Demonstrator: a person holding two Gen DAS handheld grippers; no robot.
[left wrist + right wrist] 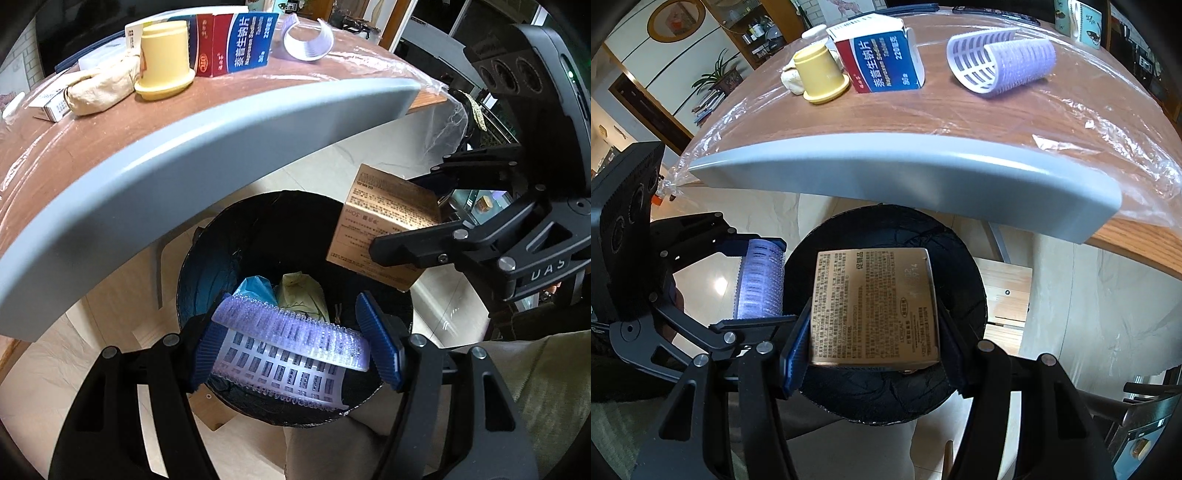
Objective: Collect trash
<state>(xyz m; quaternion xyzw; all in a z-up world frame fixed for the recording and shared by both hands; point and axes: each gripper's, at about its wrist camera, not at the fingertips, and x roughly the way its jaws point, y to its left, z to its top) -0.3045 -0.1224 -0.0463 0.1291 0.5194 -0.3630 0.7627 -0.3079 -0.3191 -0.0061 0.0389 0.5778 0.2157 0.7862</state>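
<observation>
My left gripper (295,347) is shut on a purple hair roller (291,350) and holds it over the black-lined trash bin (207,266); it also shows in the right wrist view (759,284). My right gripper (875,314) is shut on a gold cardboard box (873,306), held over the same bin (960,258); the box shows in the left wrist view (384,225). Crumpled trash (299,291) lies inside the bin. On the table (923,118) remain a second purple roller (1001,62), a red-blue medicine box (882,55), a yellow cup (820,74) and a crumpled beige wad (99,88).
The table's grey edge (905,166) overhangs the bin's far side. Clear plastic film (1108,122) covers the tabletop. A small white box (51,103) lies at the table's left. A wooden stool (1008,295) stands right of the bin on the pale tiled floor.
</observation>
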